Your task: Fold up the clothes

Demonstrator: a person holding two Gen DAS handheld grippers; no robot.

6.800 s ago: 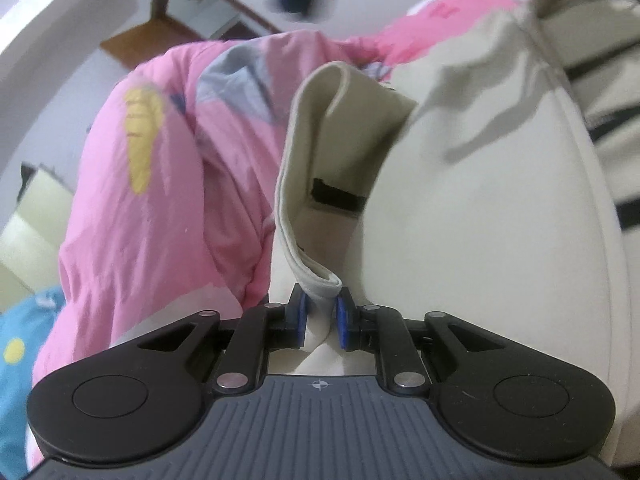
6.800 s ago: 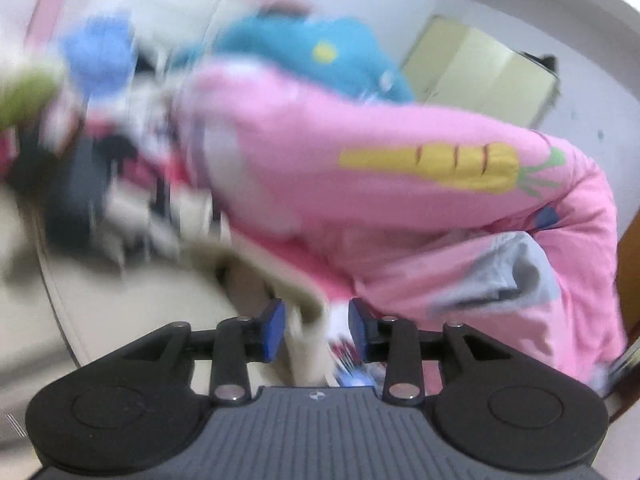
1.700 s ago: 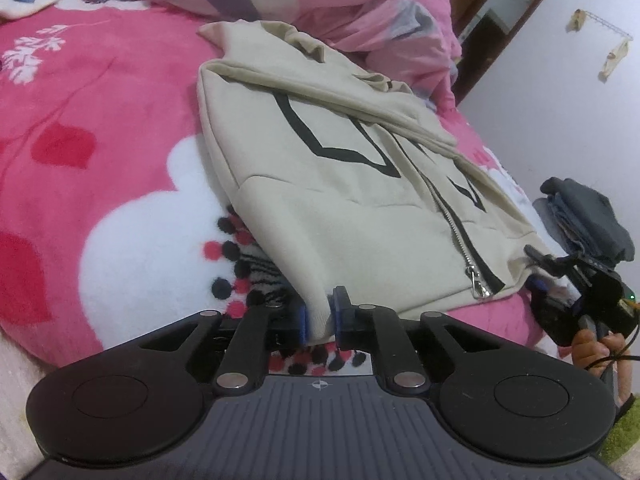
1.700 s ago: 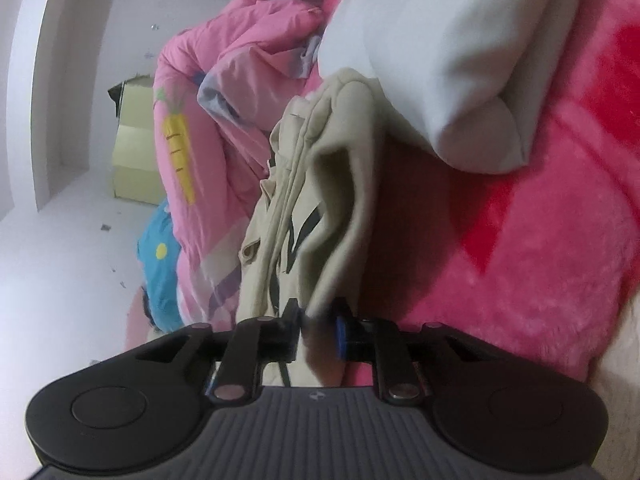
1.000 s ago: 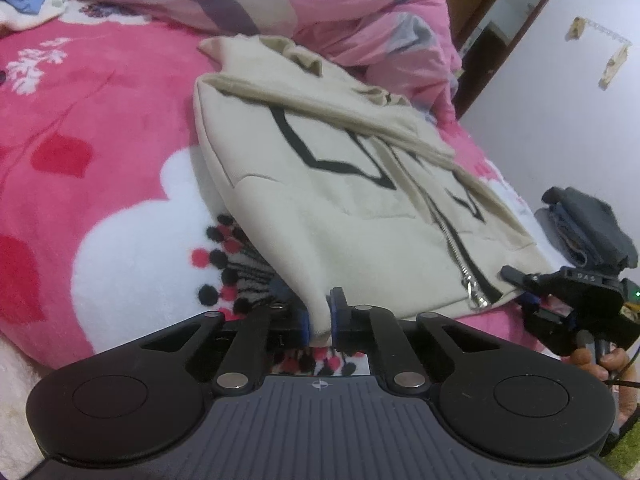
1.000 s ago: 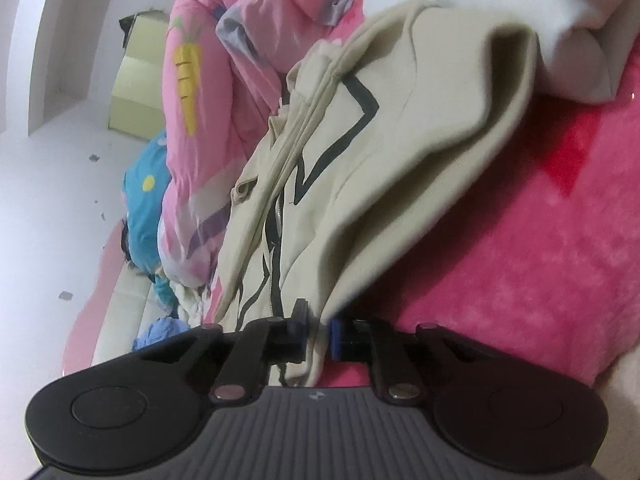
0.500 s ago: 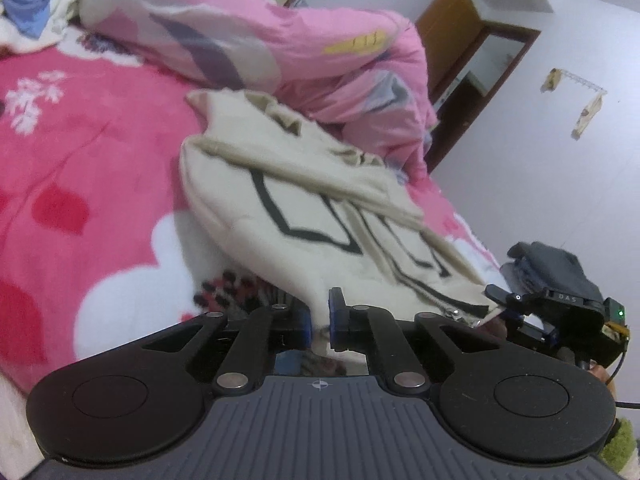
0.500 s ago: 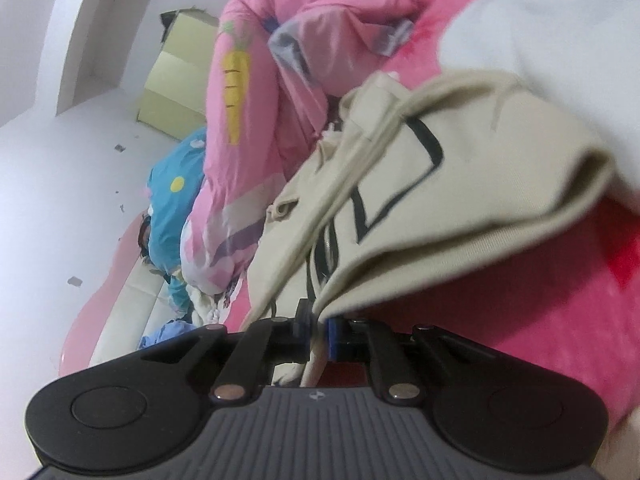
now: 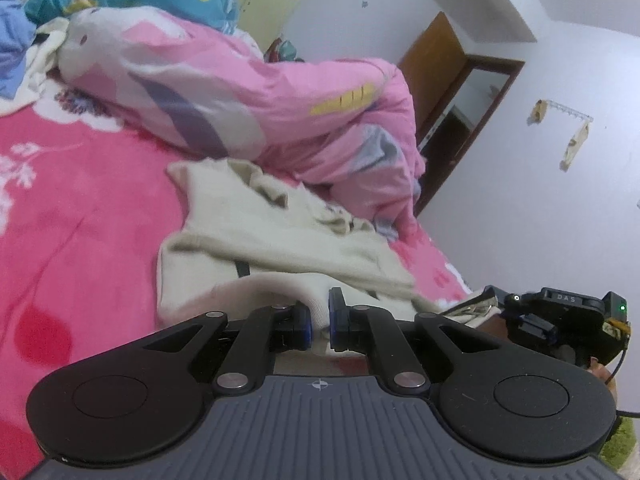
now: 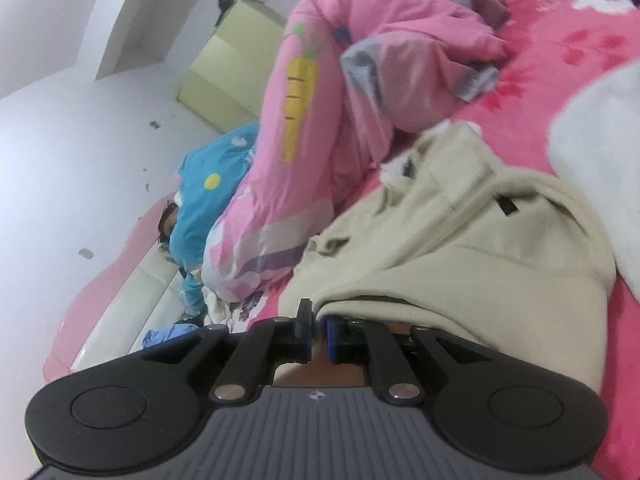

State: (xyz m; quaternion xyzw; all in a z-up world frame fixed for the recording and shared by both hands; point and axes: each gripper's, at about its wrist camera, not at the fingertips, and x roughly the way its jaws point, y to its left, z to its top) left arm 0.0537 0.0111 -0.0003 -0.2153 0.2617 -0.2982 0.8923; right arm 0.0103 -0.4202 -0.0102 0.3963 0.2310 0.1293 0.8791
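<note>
Hoodie (image 9: 256, 220) hem is being pinched by both closed grippers (image 9: 319, 322) (image 10: 318, 330); corners should be kept level while being folded over.

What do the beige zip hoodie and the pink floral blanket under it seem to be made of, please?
Beige zip hoodie: probably matte cotton fleece; thick, soft rounded folds, no sheen.
Pink floral blanket: likely plush synthetic fleece; its surface looks fuzzy and napped.

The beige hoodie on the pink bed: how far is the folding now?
Done: the beige hoodie lies spread on the pink blanket. In hand: the left gripper and right gripper are each shut on its near hem, lifted off the bed. Left: carrying that hem over to the hood end, then any further folds.
</note>
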